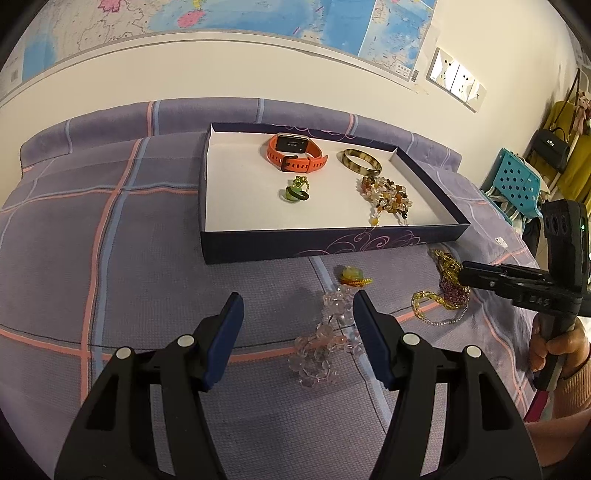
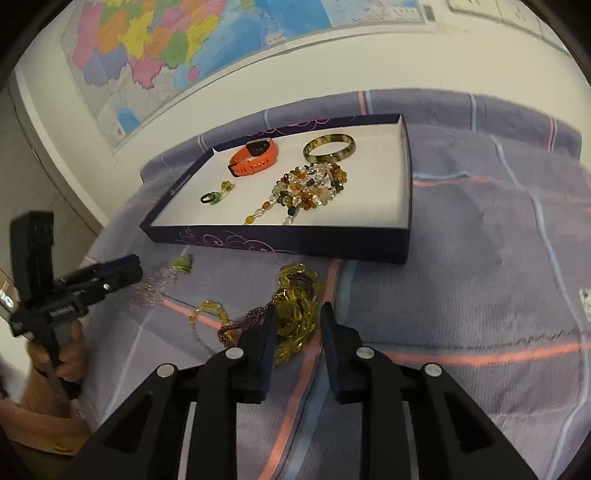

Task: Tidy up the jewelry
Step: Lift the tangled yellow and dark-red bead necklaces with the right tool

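Note:
A dark purple tray (image 1: 332,243) (image 2: 280,242) lies on the bed. In it are an orange watch (image 1: 295,152) (image 2: 255,157), a brown bangle (image 1: 361,161) (image 2: 329,147), a green ring charm (image 1: 295,190) (image 2: 216,195) and a mixed bead necklace (image 1: 386,195) (image 2: 310,188). On the bedspread in front lie a clear pink bead bracelet (image 1: 325,343) (image 2: 153,286) with a green-orange pendant (image 1: 354,276) (image 2: 181,264), and a tangle of yellow and purple bead strands (image 1: 445,291) (image 2: 295,308). My left gripper (image 1: 297,314) (image 2: 125,267) is open over the pink bracelet. My right gripper (image 2: 297,314) (image 1: 463,271) is open around the yellow strands.
The bed has a purple plaid cover (image 1: 110,258) and a padded headboard (image 1: 184,114). A map (image 1: 221,14) hangs on the wall behind. A teal stool (image 1: 517,184) and hanging bags stand at the right of the bed.

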